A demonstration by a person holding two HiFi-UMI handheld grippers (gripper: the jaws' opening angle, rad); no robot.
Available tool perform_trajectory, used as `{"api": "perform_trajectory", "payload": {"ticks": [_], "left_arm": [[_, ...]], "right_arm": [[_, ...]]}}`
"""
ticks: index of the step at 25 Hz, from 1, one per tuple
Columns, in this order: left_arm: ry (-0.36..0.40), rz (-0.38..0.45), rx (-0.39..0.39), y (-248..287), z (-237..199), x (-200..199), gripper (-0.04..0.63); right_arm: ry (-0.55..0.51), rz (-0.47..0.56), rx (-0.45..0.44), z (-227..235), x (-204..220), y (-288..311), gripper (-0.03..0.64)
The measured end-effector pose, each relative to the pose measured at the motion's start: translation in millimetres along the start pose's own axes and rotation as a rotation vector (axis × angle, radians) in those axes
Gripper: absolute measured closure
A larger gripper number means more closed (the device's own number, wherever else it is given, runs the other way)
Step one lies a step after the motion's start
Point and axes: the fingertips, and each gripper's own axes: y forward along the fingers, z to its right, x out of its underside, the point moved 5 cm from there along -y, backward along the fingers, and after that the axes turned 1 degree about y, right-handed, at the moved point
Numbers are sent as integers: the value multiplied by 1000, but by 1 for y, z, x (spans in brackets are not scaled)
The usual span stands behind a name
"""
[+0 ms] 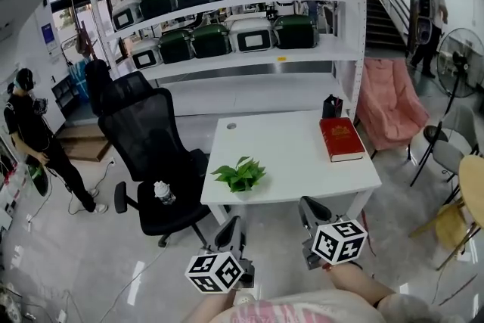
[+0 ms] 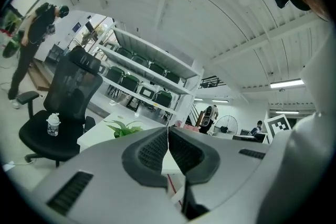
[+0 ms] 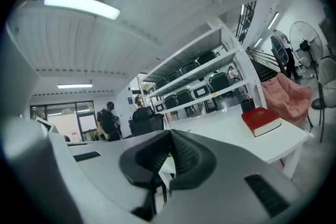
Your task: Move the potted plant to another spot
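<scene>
Right now your left hand-held gripper [image 2: 168, 145] has its jaws pressed together with nothing between them, and your right hand-held gripper [image 3: 169, 150] is the same: closed, empty. Both hang short of the white worktop [image 1: 295, 155], touching nothing. The potted plant [image 1: 240, 175] stands near the worktop's front left edge, well apart from the red book [image 1: 341, 138] on its right side, with a black office chair [image 1: 151, 147] just left of the worktop.

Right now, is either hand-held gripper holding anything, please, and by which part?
Nothing is held: the left hand-held gripper and the right hand-held gripper are both shut and empty.
</scene>
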Motion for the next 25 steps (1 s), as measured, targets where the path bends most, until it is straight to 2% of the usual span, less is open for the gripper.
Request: {"api": "perform_trajectory", "payload": {"ticks": [6, 12, 25], "left_arm": [[31, -13, -13, -12, 23, 20, 571], [15, -10, -34, -24, 40, 35, 571], [18, -6, -39, -35, 66, 50, 571]], "right_arm": [[-56, -38, 15, 12, 9, -24, 606], [-80, -76, 22, 24, 17, -46, 606], [-79, -95, 16, 37, 26, -76, 606]]}}
